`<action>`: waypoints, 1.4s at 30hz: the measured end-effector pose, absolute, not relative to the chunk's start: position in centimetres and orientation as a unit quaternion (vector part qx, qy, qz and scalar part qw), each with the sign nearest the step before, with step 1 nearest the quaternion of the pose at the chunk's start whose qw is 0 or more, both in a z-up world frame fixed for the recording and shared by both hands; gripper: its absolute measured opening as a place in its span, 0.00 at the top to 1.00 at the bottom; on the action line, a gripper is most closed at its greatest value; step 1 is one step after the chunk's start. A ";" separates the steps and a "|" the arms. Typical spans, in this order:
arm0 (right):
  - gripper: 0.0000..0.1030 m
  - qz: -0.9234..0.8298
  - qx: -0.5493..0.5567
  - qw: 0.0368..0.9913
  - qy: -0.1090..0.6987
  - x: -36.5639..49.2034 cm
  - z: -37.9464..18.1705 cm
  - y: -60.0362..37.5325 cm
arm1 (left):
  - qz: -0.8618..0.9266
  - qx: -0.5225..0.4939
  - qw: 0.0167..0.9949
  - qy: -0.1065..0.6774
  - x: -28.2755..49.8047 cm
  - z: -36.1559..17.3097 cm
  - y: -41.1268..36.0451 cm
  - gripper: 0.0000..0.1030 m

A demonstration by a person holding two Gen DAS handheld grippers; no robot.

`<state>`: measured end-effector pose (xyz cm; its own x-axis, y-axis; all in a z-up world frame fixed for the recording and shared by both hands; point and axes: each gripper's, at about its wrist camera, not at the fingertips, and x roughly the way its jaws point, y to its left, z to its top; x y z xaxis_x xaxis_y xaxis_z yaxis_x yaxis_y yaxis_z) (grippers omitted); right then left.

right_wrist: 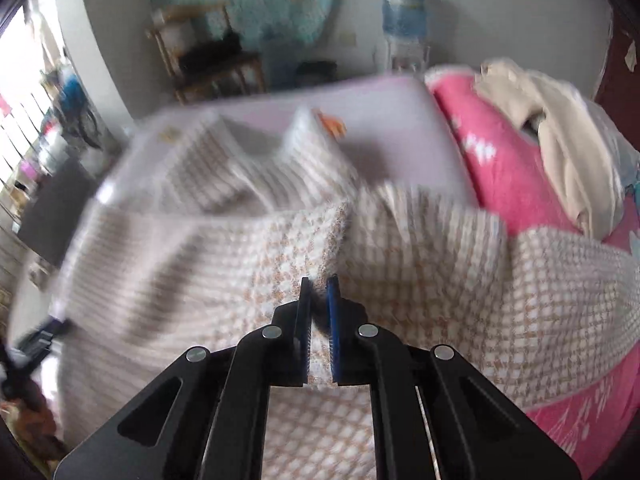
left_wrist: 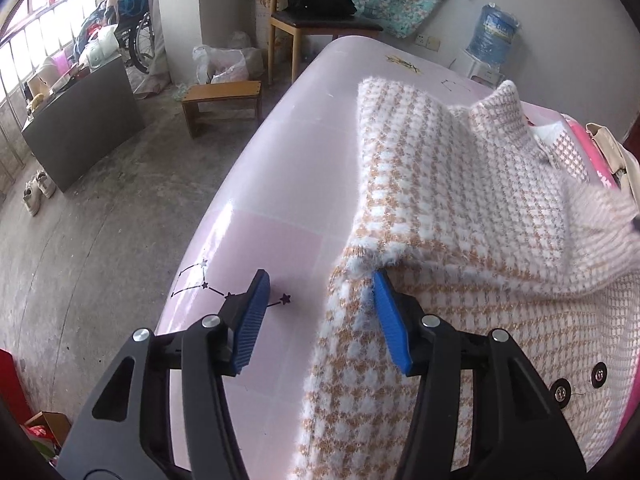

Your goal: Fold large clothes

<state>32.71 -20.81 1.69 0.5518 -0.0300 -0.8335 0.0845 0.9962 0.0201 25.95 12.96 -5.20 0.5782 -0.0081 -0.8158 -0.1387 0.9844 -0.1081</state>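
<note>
A fuzzy white-and-tan houndstooth coat (left_wrist: pixel 460 208) lies spread on a pale pink tabletop (left_wrist: pixel 288 152), one part lifted and folded over, with dark buttons (left_wrist: pixel 560 392) at its lower right. My left gripper (left_wrist: pixel 320 280) is open. Its left finger hangs over the bare pink top, its right fingertip (left_wrist: pixel 380 284) sits at a fuzzy cuff edge, and the coat's side edge runs between the two. In the blurred right wrist view, my right gripper (right_wrist: pixel 319 280) is shut on a raised fold of the coat (right_wrist: pixel 320 240).
A pink blanket (right_wrist: pixel 500 168) with a cream garment (right_wrist: pixel 560 128) on it lies to the right. On the floor to the left stand a wooden stool (left_wrist: pixel 222 100), a chair (left_wrist: pixel 320 20), a dark cabinet (left_wrist: pixel 80 128) and shoes (left_wrist: pixel 38 192). A water jug (left_wrist: pixel 494 34) is behind.
</note>
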 end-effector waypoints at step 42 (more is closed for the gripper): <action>0.64 0.002 0.012 0.869 0.495 37.3 -2.7 -19.6 | -0.043 -0.107 0.871 0.478 41.6 -4.0 11.2 0.54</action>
